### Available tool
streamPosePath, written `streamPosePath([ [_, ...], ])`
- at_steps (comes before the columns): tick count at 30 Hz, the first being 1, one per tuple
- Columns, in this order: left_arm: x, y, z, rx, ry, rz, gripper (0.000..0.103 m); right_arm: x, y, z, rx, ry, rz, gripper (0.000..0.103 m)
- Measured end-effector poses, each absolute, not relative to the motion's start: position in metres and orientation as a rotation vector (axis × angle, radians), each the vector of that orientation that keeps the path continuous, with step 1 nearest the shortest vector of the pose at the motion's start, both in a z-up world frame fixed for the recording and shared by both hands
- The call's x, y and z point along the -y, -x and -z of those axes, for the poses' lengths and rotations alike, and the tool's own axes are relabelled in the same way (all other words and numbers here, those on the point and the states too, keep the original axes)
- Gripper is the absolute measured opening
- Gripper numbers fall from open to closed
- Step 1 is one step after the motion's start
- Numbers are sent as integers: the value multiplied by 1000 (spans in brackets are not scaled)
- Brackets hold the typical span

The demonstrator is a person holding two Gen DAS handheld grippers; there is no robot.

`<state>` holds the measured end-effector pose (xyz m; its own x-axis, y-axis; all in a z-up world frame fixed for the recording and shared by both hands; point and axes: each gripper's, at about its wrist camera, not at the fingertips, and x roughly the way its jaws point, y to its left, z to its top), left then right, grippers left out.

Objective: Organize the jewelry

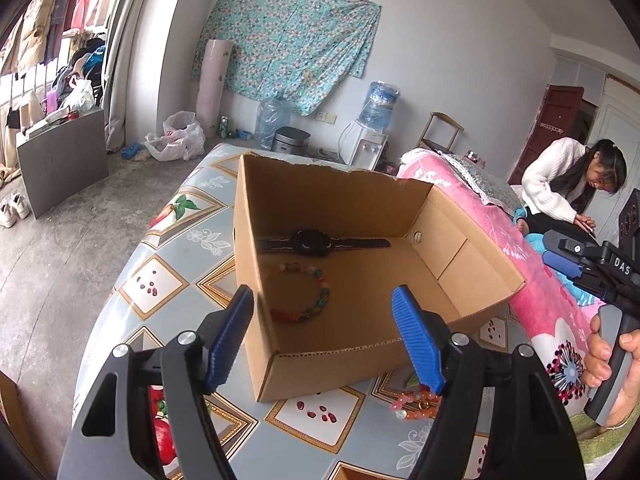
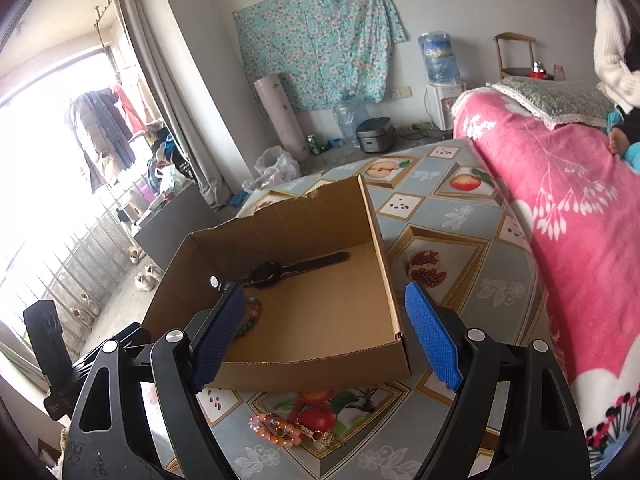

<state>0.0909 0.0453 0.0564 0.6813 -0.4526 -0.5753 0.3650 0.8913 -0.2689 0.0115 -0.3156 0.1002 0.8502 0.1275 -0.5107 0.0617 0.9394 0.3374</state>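
Both pairs of tongs spread wide, nothing between the pads. Left gripper (image 1: 324, 338): blue ribbed pads well apart, hovering over the near corner of the cardboard box (image 1: 480, 272); its left pad lies outside the box's left wall, its right pad over the near wall. Right gripper (image 2: 326, 338): pads equally wide, straddling the same box (image 2: 280, 220) from the other side, left pad overlapping the near-left interior, right pad just outside the box's right corner.

Loose item: pink-and-orange bead bracelet with gold charms (image 1: 414, 402), lying on the tablecloth outside the box, just below and beside the left gripper's right pad, partly hidden behind that finger. In the right wrist view the same bracelet (image 2: 288, 430) lies on the cloth in front of the box, below the gap between the pads, touching neither.

Inside the box: black watch (image 1: 316, 243) stretched flat along the far wall; multicoloured bead bracelet (image 1: 312, 296) on the floor nearer the left wall, beyond the left gripper's pads. From the right wrist, watch (image 2: 276, 270) visible, coloured beads (image 2: 252, 314) half hidden behind the left pad.

Fruit-print tablecloth (image 1: 160, 284) under all. Pink blanket (image 2: 560, 208) to the right. Right hand (image 1: 612, 364) gripping its handle shows at the left view's edge.
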Motion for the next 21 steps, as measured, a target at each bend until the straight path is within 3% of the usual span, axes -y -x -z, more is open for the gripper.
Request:
streamPosePath([
  [21, -9, -58, -22, -679, -188, 424, 80, 337, 18, -49, -640, -486, -10, 79],
])
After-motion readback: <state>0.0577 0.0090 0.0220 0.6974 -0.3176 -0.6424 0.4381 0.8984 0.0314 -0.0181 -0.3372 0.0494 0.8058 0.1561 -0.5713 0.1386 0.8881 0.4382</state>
